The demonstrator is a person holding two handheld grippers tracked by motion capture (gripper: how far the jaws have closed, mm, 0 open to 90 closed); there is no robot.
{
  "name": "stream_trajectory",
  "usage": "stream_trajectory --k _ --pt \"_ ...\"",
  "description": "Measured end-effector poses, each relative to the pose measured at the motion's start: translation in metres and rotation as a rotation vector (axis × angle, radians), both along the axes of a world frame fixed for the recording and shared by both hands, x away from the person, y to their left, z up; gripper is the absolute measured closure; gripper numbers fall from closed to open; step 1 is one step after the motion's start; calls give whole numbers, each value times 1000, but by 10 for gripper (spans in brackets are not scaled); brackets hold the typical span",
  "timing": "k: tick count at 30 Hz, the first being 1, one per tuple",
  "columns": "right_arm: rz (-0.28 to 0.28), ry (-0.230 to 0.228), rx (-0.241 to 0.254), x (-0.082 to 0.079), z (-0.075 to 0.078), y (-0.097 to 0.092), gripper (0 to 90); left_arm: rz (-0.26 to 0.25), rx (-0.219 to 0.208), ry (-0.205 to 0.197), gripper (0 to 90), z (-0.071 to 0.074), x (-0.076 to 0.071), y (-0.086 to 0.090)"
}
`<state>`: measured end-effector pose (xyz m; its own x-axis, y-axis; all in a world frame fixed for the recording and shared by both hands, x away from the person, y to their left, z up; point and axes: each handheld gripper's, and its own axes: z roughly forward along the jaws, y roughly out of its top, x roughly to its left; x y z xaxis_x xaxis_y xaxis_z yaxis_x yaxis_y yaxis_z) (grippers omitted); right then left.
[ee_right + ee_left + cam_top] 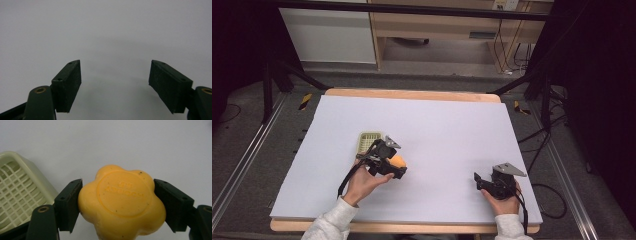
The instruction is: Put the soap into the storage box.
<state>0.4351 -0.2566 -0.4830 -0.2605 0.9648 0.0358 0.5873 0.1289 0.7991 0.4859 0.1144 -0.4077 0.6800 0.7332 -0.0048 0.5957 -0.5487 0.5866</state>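
Observation:
An orange flower-shaped soap bar (122,202) with a round embossed stamp sits between the jaws of my left gripper (117,205), which is shut on it with both pads against its sides. From above, that soap (398,161) and left gripper (394,165) are left of the table's middle, just right of a pale green slatted soap dish (368,141). The same dish (20,195) lies at the left edge of the left gripper view. My right gripper (478,181) rests near the front right of the table. In its own view it (115,85) stands open over bare white surface.
A white sheet (427,130) covers the wooden table (412,93). Black frame legs and cables stand on the floor to the left and right of the table. A wooden cabinet (437,25) is behind it.

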Motion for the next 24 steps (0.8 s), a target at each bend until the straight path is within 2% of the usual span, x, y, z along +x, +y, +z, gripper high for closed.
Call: stream_trajectory --k 24 --pt "-3 -3 0 0 0 0 263 89 -22 -38 260 19 19 29"
